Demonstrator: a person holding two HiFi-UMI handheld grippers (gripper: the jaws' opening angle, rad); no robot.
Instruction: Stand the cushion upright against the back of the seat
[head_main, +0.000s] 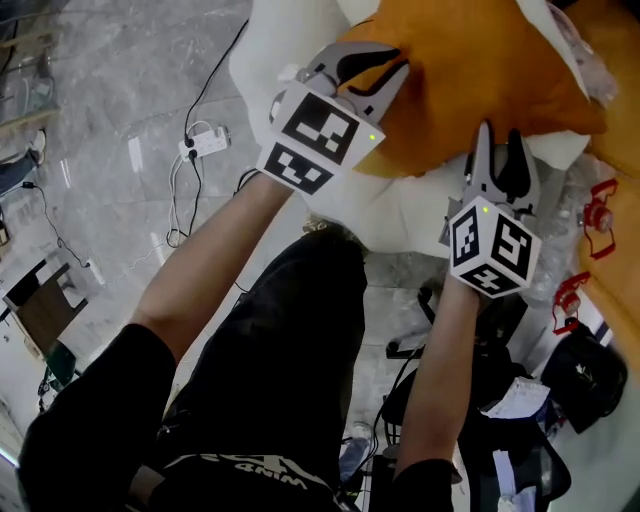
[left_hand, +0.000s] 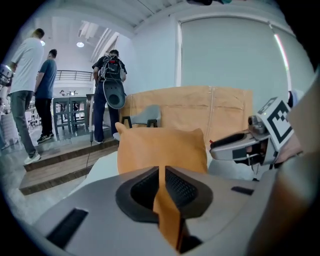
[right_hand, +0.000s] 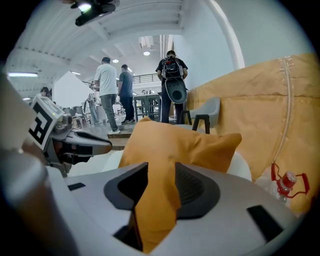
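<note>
Keep both grips firm on the orange cushion and raise its near edge evenly, without letting one side run ahead and twist the cover. Go gently on the left, with only a slight fold of cloth to pull on there, probably easy to lose under a hard tug. Tip the near edge up and away, toward the far side of the white seat, leaving the cushion's far edge down on the seat as a hinge. Carry on until flat against the tan-covered back along the seat's far edge. Then bed the lower edge into the angle there before letting go. Judged soft, so likely to slump forward if released early.

Left gripper: almost together, pinched on a thin flat fold of the cushion's cover at its near left part. Right gripper: about half apart, clamped on a thicker bunch of the same cover, toward the cushion's near right corner, close to the seat's near edge. Nothing else held or touched by either.

Cushion: on the seat, held by its near edge in both grips and seemingly tilted up. Apparently still short of the back, with a strip of bare white seat showing beside it in the left gripper view.
</note>
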